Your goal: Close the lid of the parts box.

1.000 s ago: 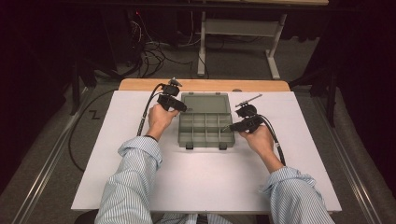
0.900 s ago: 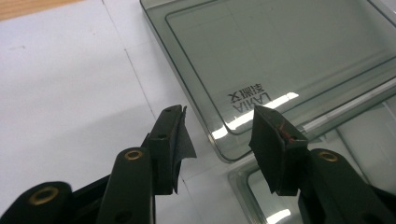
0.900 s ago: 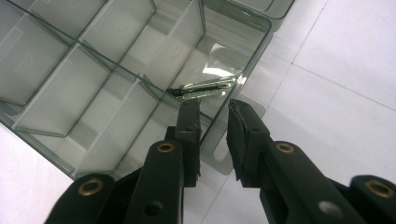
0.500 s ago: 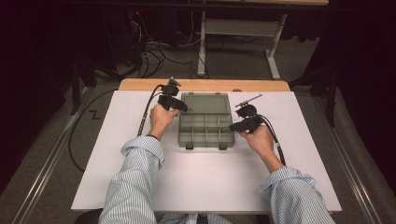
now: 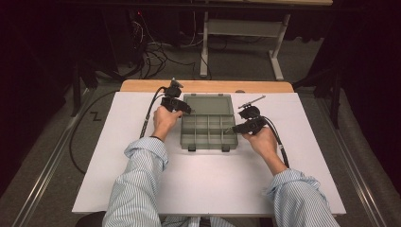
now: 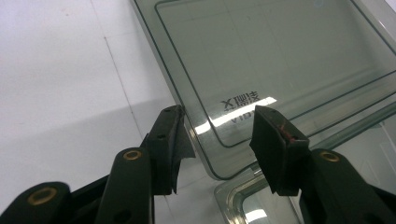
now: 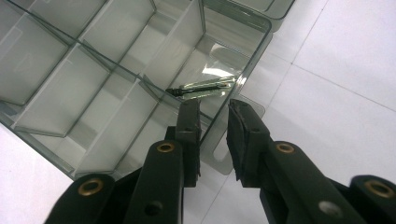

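A clear grey compartment box (image 5: 208,135) lies open in the middle of the white table, its lid (image 5: 208,104) folded flat on the far side. My left gripper (image 5: 188,111) is at the lid's near left corner. In the left gripper view the jaws of the left gripper (image 6: 219,122) stand open on either side of that lid (image 6: 280,60) corner. My right gripper (image 5: 231,129) is at the box's right side. In the right gripper view the right gripper (image 7: 212,112) is narrowly open astride the box wall (image 7: 243,65). A thin dark-tipped rod (image 7: 201,88) lies in the nearest compartment.
The white table top (image 5: 208,189) has bare room in front of the box and at both sides. A wooden strip (image 5: 208,86) runs along its far edge. Cables (image 5: 146,118) trail from the grippers. A white frame stand (image 5: 246,28) is on the floor beyond.
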The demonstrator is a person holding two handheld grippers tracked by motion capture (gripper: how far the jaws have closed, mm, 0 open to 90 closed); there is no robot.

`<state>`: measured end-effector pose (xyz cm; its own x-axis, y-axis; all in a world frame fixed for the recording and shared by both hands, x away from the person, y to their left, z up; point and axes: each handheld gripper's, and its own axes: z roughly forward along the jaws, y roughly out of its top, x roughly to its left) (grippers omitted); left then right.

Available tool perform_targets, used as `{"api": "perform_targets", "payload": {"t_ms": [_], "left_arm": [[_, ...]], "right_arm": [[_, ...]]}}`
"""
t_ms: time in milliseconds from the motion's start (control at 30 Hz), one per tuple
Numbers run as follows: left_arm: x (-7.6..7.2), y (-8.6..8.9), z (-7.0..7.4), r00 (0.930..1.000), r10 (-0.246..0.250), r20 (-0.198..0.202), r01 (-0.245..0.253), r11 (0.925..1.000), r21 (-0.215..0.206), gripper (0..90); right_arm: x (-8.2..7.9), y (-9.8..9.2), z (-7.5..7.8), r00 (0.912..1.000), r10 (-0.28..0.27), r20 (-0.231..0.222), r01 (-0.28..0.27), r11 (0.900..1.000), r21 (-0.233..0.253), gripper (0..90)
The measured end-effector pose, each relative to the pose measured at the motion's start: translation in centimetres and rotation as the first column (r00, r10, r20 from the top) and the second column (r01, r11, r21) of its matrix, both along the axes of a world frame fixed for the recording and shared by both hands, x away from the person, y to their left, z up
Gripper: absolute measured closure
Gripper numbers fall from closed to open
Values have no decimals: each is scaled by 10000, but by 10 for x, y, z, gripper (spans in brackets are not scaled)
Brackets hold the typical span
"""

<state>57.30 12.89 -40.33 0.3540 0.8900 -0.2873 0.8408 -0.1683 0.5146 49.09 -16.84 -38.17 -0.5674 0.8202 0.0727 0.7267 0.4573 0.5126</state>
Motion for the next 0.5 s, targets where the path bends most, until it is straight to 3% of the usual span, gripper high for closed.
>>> {"api": "perform_targets", "payload": {"t_ms": [500], "left_arm": [[4, 3, -7, 9992, 213, -349, -233, 9981, -576, 482]], "right_arm": [[0, 0, 0, 10000, 21, 4, -21, 10000, -14, 769]]}}
